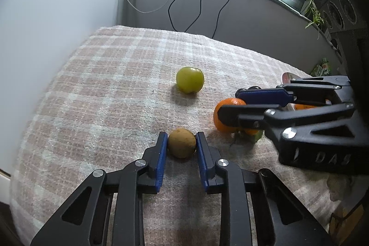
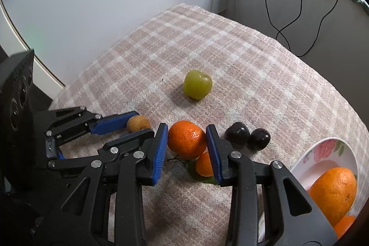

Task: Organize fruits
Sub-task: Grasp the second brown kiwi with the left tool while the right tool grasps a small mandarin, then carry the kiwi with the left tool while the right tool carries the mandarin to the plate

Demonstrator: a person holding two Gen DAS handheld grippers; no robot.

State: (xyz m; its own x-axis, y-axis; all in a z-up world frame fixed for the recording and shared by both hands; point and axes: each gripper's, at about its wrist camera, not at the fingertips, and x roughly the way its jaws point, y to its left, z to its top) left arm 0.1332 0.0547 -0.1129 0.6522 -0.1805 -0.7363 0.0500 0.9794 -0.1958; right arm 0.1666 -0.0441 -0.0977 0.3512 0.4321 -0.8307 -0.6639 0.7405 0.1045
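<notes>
Grippers both sit low on the plaid blanket (image 1: 110, 75), each clamped on a fruit: the left gripper (image 1: 182, 144) has its blue pads pressed to both sides of a brown kiwi (image 1: 181, 142), and the right gripper (image 2: 187, 146) is closed on a mandarin (image 2: 186, 142). Taking that mandarin as landmark, a green apple (image 2: 197, 84) lies well beyond it, two dark plums (image 2: 248, 135) just right of it, and a floral bowl (image 2: 322, 153) holding an orange (image 2: 333, 193) farther right.

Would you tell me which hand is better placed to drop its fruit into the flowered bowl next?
Right: its tongs grip the tangerine beside the bowl; the left tongs, clamping the kiwi, sit farther away.
</notes>
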